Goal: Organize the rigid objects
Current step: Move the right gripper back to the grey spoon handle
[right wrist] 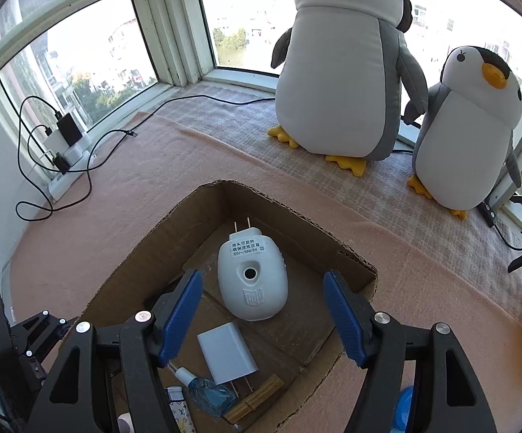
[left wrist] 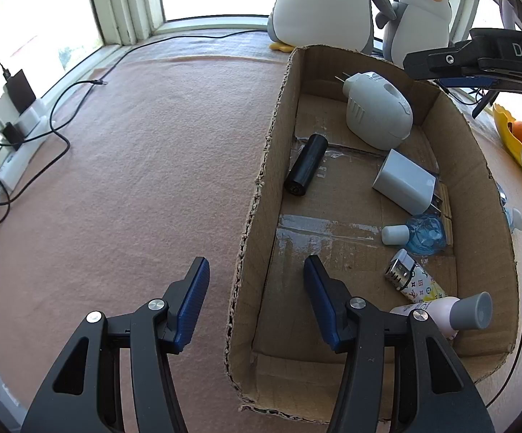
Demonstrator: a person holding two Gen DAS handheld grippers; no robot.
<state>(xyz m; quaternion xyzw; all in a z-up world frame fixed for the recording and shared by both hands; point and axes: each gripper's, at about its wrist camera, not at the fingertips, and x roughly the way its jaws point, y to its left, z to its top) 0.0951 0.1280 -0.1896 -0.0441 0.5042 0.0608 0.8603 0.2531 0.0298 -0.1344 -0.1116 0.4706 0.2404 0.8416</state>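
Observation:
A cardboard box (left wrist: pixel 261 195) lies on the pink cloth. Inside are a white plug-in device (left wrist: pixel 378 110), a black cylinder (left wrist: pixel 306 164), a white charger cube (left wrist: pixel 403 180), a small blue bottle (left wrist: pixel 417 234), a patterned lighter (left wrist: pixel 412 279) and a pink bottle with a grey cap (left wrist: pixel 452 312). My left gripper (left wrist: pixel 256 278) is open and empty, straddling the box's left wall. My right gripper (right wrist: pixel 262 297) is open and empty above the plug-in device (right wrist: pixel 252 278), with the charger cube (right wrist: pixel 226 357) below it; it also shows at the upper right of the left wrist view (left wrist: pixel 477 59).
Two plush penguins (right wrist: pixel 344 68) (right wrist: pixel 466 133) stand by the windows behind the box. Black cables (left wrist: pixel 59 122) and chargers on a power strip (left wrist: pixel 16 133) lie at the left edge. A yellow dish with an orange fruit (left wrist: pixel 513 130) sits at the right.

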